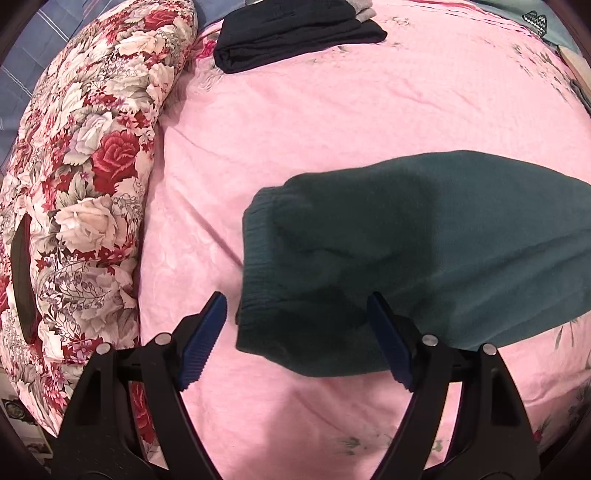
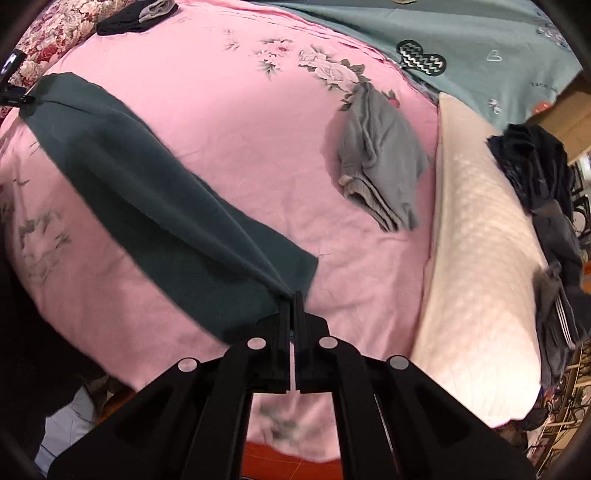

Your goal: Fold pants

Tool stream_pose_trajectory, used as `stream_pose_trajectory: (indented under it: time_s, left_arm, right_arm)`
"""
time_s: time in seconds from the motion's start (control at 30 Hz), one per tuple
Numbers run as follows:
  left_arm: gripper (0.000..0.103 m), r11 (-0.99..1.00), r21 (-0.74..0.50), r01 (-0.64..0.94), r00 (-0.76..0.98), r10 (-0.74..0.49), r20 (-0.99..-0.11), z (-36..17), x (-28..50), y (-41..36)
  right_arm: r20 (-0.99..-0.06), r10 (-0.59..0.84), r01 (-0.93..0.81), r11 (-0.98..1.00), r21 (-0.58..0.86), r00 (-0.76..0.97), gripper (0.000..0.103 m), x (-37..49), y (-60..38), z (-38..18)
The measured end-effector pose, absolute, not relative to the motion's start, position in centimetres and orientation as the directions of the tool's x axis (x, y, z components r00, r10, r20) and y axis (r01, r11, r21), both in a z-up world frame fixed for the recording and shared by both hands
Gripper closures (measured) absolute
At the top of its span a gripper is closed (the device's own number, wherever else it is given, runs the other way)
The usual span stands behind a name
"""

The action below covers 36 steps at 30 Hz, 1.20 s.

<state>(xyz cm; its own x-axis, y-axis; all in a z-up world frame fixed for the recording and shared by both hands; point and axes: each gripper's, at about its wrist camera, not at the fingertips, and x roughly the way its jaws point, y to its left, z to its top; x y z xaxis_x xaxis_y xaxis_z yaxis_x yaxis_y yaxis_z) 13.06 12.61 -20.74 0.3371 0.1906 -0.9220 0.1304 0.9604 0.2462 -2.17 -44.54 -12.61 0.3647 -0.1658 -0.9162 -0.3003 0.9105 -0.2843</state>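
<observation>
Dark green pants (image 1: 424, 243) lie stretched across the pink bedsheet (image 1: 332, 110), with the elastic waistband toward the left in the left wrist view. My left gripper (image 1: 296, 297) stands open over the near waistband corner. Its blue pads (image 1: 205, 332) sit on either side of the cloth without pressing it. In the right wrist view the pants (image 2: 155, 206) run from upper left down to the leg end. My right gripper (image 2: 293, 295) is shut on the leg's hem corner, and a raised crease in the cloth runs up to its tips.
A rolled floral quilt (image 1: 85, 184) borders the bed's left side, with folded black clothes (image 1: 288, 33) at the far end. A crumpled grey garment (image 2: 380, 162) lies on the sheet. To the right are a cream quilted blanket (image 2: 476, 266) and a pile of dark clothes (image 2: 546, 206).
</observation>
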Motion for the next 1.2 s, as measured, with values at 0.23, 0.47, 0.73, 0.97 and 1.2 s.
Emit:
stream_pose_trajectory:
  time_s: [0.23,0.47,0.73,0.97,1.2]
  left_arm:
    - [0.021,0.96,0.241,0.145,0.333,0.182,-0.925,-20.6,12.6,14.0]
    - [0.018,0.976,0.186,0.115,0.38,0.13,-0.916,-19.5,11.8,15.9]
    - [0.018,0.962,0.161,0.22,0.405,0.06,-0.912,-20.9,11.4,14.6]
    - [0.018,0.95,0.14,0.28,0.429,0.007,-0.903,-20.8,11.2,14.0]
    - [0.017,0.945,0.121,0.302,0.433,-0.023,-0.901,-20.9,11.2,13.6]
  right_arm:
    - [-0.867,-0.458,-0.372,0.784,-0.497,0.194,0.092,-4.3,-44.4,-19.5]
    - [-0.826,-0.051,-0.357,0.885,-0.297,0.561,0.091,-0.1,-30.3,-9.3]
    - [-0.825,0.295,-0.708,0.686,-0.169,0.482,0.091,5.8,-9.9,-17.1]
    - [-0.896,0.223,-0.768,0.617,-0.175,0.383,0.091,7.3,-7.6,-20.6]
    - [-0.915,0.194,-0.785,0.593,-0.179,0.354,0.076,6.9,-7.0,-20.9]
